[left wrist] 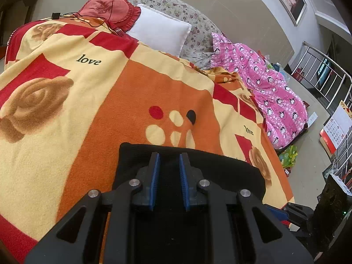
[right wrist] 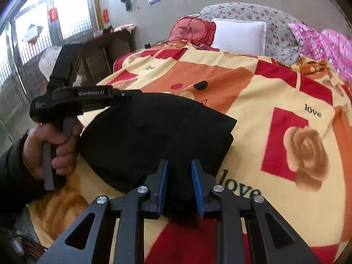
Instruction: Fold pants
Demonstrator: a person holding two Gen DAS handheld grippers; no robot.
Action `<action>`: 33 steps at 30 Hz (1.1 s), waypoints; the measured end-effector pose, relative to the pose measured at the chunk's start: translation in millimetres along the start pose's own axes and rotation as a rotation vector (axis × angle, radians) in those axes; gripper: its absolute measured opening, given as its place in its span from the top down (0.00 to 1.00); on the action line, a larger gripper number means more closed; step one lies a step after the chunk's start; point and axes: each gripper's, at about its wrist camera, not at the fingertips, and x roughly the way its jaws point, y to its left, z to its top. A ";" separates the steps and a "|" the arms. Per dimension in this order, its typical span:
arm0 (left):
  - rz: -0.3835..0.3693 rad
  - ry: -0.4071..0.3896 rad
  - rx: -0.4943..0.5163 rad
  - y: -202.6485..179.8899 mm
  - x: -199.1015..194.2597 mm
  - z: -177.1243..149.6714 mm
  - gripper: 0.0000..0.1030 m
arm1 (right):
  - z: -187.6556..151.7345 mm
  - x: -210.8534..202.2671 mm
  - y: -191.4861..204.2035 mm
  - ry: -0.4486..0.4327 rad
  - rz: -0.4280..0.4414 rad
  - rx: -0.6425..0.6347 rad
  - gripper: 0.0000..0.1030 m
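The black pants [right wrist: 140, 140] lie folded into a thick bundle on the orange, yellow and red blanket [right wrist: 275, 92]. In the left wrist view the pants [left wrist: 220, 169] sit right under my left gripper [left wrist: 169, 157], whose blue pads stand apart with black cloth between them, not pinched. My right gripper [right wrist: 179, 165] is open over the near edge of the bundle, with the folded edge between its pads. The left gripper's body [right wrist: 72, 101] shows in the right wrist view, held by a hand at the bundle's left side.
A red cushion [left wrist: 110, 6], a white pillow [left wrist: 160, 33] and a floral pillow [left wrist: 176, 6] lie at the head of the bed. A pink penguin quilt [left wrist: 275, 92] lies along the right side. A metal railing [left wrist: 325, 70] and floor clutter are to the right.
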 end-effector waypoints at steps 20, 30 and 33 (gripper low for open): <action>-0.075 0.030 -0.110 22.8 -43.2 -5.2 0.24 | -14.6 11.9 -63.0 -0.001 0.228 0.503 0.44; -0.126 0.130 -0.133 18.9 -21.7 -20.1 0.24 | -10.5 23.9 -67.4 0.009 0.326 0.496 0.45; -0.099 0.126 -0.120 17.3 -22.2 -22.0 0.37 | -9.7 25.9 -68.7 0.012 0.325 0.496 0.50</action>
